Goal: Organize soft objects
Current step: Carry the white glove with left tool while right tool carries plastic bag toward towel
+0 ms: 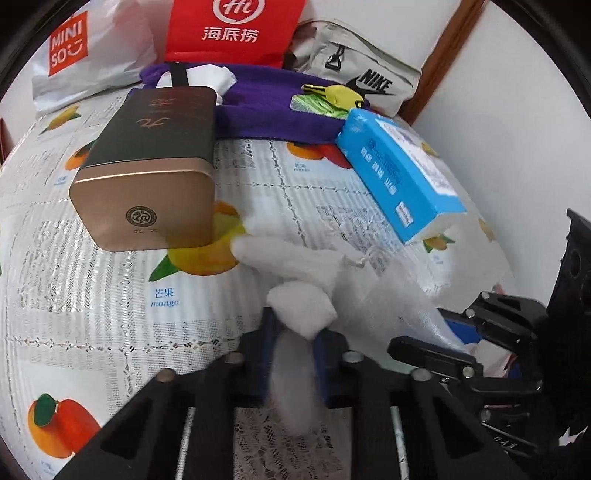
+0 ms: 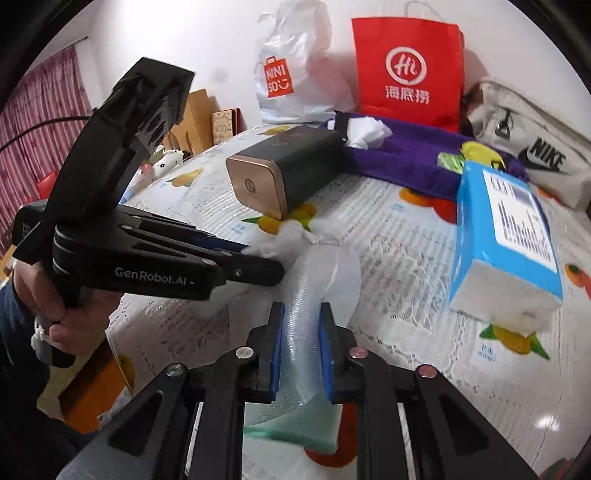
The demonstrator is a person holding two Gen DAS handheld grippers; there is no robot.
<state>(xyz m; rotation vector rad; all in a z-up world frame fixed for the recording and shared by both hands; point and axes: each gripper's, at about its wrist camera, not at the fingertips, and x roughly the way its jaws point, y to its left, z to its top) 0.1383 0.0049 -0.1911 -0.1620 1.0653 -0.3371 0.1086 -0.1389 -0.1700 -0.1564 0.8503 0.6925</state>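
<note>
white wall (image 2: 155, 44); pink curtain (image 2: 40, 96); brown wooden trim (image 1: 448, 48); fruit-print tablecloth (image 1: 110, 295)

On the worktop (image 1: 92, 332) the tin box (image 1: 147, 166) lies as landmark; behind it the cloth (image 1: 266, 114), then the paper bag (image 1: 236, 29); right of it the tissue pack (image 1: 402, 173); before it a bunched wad (image 1: 295, 266), next to the bubble-wrap sheet (image 2: 321, 273).

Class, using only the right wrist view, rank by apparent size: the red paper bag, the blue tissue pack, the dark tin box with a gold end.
1. Blue tissue pack, though nearness to the camera inflates it
2. Red paper bag, similar, so unsure
3. Dark tin box with a gold end
</note>
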